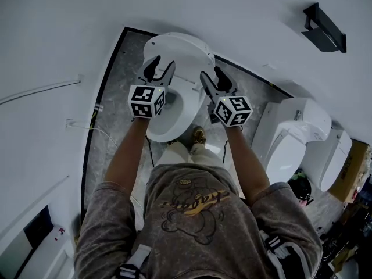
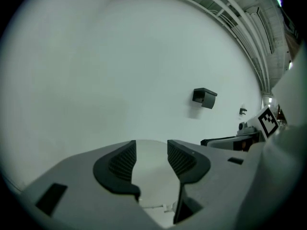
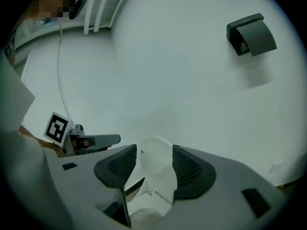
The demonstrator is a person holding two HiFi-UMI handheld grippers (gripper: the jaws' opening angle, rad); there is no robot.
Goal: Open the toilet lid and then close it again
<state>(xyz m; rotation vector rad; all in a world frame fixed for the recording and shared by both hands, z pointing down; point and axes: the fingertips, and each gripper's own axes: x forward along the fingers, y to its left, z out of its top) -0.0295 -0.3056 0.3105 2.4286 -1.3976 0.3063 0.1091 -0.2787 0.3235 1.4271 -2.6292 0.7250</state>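
Left gripper [image 1: 158,72] and right gripper [image 1: 215,80] hover above the toilet bowl [image 1: 158,133], jaws apart, gripping nothing. The lid [image 1: 174,42] stands raised behind the bowl; a clumsy grab could slam it down.

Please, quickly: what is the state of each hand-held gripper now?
Left hand-held gripper: open, not gripping the toilet lid.
Right hand-held gripper: open, empty too.

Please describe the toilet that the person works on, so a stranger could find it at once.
Start at the white wall; a dark grey floor panel runs along its foot. The toilet stands on it, straight before the person. Unlike the two toilets to its right, its lid is raised.
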